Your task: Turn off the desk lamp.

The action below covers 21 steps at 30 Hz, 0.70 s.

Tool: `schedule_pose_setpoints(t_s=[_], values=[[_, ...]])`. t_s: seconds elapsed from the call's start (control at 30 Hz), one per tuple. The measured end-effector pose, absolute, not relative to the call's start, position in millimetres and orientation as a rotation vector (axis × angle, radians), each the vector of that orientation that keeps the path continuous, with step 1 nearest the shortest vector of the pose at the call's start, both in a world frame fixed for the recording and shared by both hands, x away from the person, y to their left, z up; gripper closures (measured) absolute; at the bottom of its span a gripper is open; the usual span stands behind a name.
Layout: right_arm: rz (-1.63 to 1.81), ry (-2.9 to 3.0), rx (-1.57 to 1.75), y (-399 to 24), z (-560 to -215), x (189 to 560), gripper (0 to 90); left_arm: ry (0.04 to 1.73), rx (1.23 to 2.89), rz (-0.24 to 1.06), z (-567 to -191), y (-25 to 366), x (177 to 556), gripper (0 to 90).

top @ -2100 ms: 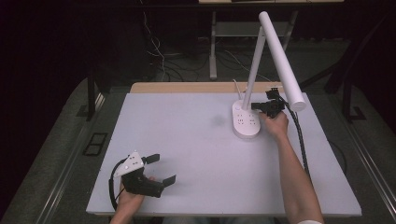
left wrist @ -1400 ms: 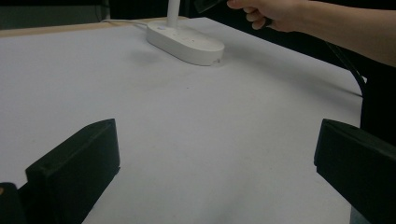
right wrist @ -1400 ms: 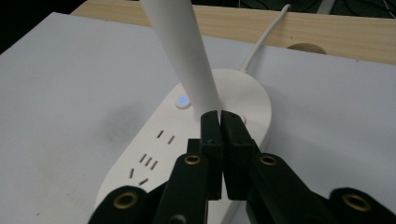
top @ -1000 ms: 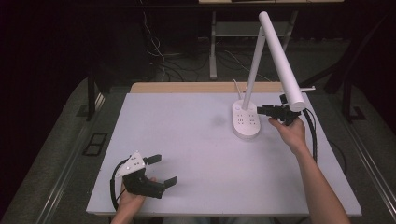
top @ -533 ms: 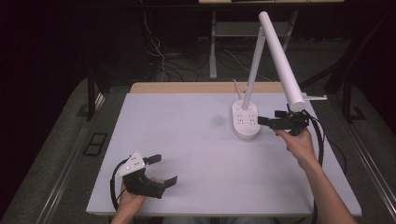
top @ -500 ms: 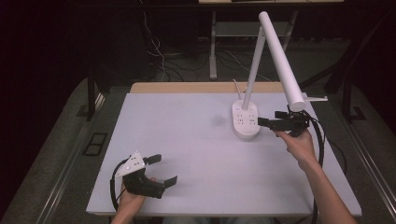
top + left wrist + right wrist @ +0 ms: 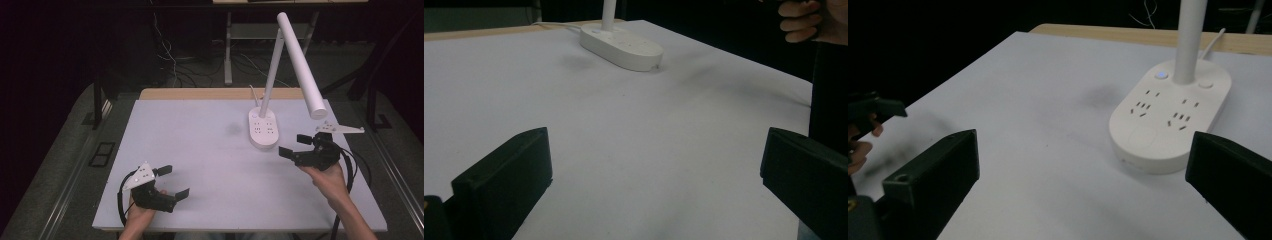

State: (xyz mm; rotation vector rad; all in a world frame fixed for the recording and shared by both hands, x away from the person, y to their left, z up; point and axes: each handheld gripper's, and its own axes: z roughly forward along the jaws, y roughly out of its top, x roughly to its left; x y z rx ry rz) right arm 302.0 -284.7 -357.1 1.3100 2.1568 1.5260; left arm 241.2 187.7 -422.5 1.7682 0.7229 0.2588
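A white desk lamp [image 7: 280, 75] stands at the far right of the worktop [image 7: 200, 150], its oval base [image 7: 263, 128] carrying sockets and buttons, its post rising to a long tube head [image 7: 302, 62] that slants down over the right edge. The right tongs [image 7: 298, 145] sit just right of and nearer than the base, jaws spread wide and holding nothing; in the right gripper view the base [image 7: 1168, 117] lies ahead between the black jaws, with a small lit button [image 7: 1161, 75] beside the post. The left tongs [image 7: 172, 181] rest low at the near left corner of the worktop, also wide open and empty, well apart from the lamp; from the left gripper view the base [image 7: 621, 46] is far off across the bare surface.

Judging from this, the step in hand is a pull-back after handling the lamp, or a fresh line-up on it. If the lamp is to be worked again, the next move calls for bringing the right tongs forward and left toward the base or up to the head, closing gently so the lamp does not tip.

Compared with the frame two seconds ago, the right tongs have come away from the base, toward the person and to the right. The left tongs and the lamp have not moved.
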Motion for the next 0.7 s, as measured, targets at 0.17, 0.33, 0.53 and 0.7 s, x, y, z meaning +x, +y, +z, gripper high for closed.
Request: schedule_pose_setpoints(t_s=[0.17,0.33,0.53,0.7], values=[[1.515,2.180,1.298,-283.0,-368.3,283.9,0.7,0.718,1.770,0.261,-422.5,187.2,241.0,0.0],[1.515,2.174,1.300,-286.7,-381.0,267.5,0.7,0.717,1.774,0.260,-422.4,187.2,241.0,0.0],[1.501,2.174,1.335,-292.0,-396.2,253.1,0.7,0.718,1.775,0.260,-422.4,187.3,241.0,0.0],[1.490,2.178,1.352,-292.6,-403.6,248.4,0.7,0.719,1.775,0.260,-422.5,187.1,241.4,0.0]])
